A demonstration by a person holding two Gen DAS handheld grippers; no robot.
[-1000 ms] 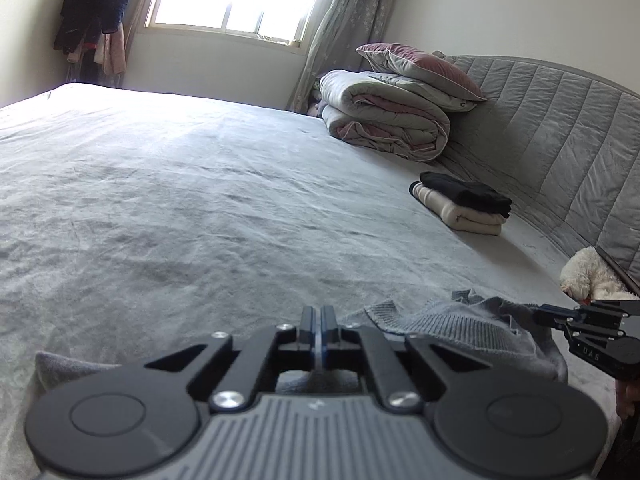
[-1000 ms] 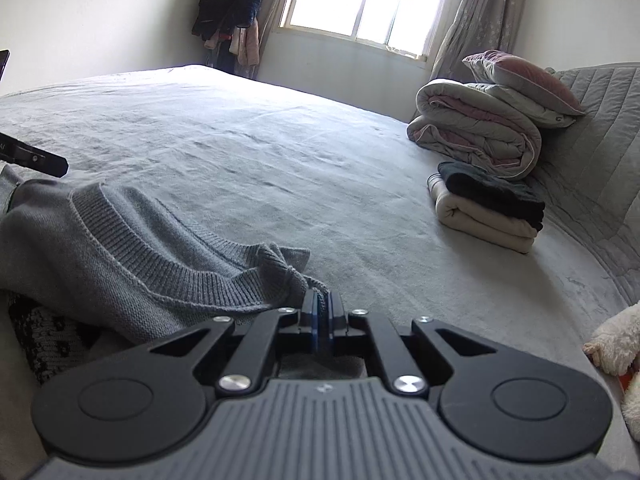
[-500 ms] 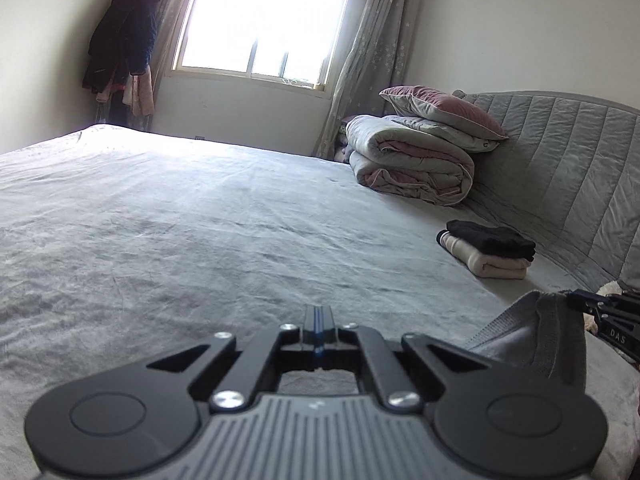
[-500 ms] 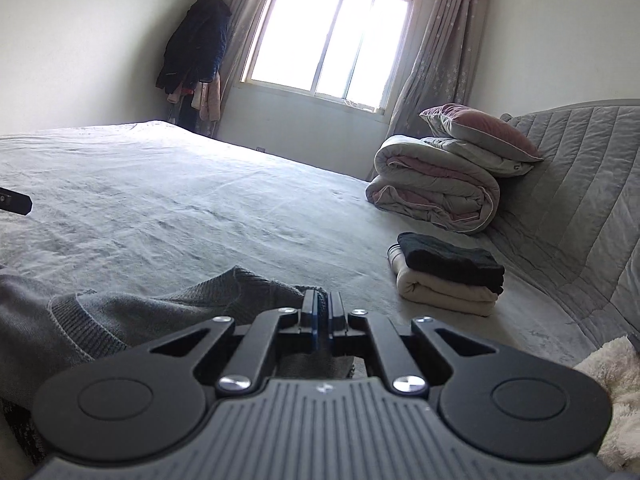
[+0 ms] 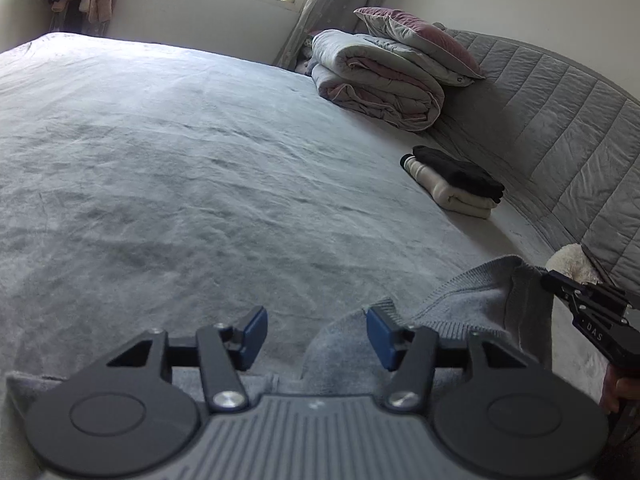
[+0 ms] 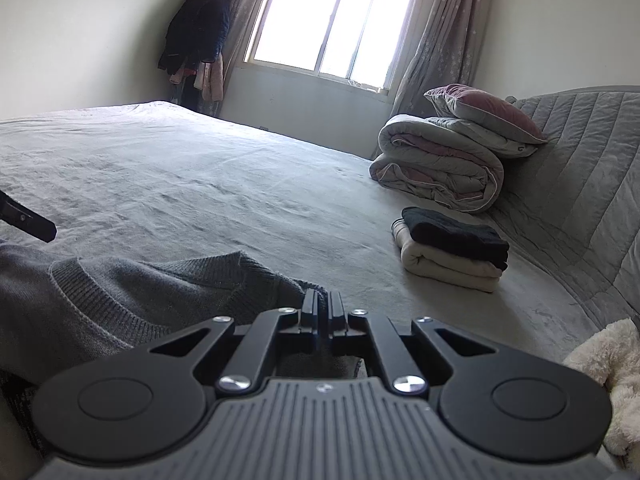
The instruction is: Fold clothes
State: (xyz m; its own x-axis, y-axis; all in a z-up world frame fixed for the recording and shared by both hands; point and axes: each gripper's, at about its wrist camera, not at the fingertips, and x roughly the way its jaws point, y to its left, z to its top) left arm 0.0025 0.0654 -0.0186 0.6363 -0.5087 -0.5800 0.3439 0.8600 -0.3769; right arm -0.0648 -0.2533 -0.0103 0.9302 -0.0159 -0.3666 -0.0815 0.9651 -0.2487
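Observation:
A grey knitted sweater [image 5: 472, 308] lies on the grey bed sheet [image 5: 200, 180] at the near right. My left gripper [image 5: 316, 334] hovers over its near edge with the jaws opening. A fold of the sweater lies low between the blue pads [image 5: 256, 330], which do not press on it. My right gripper [image 6: 322, 304] is shut on a bunched edge of the sweater [image 6: 140, 292]. In the left wrist view the right gripper [image 5: 550, 280] pinches the sweater's far right corner. One finger of the left gripper [image 6: 28, 220] shows at the left edge.
A folded black garment on a cream one [image 5: 456, 184] sits near the quilted headboard [image 5: 560, 128]. A rolled duvet with a pillow [image 5: 380, 76] is behind it. A white plush toy [image 6: 600, 360] lies at the right. Coats hang by the window [image 6: 200, 40].
My left gripper went from shut to open and tipped down toward the bed. The sweater now lies between its jaws. The right gripper stays shut on the sweater.

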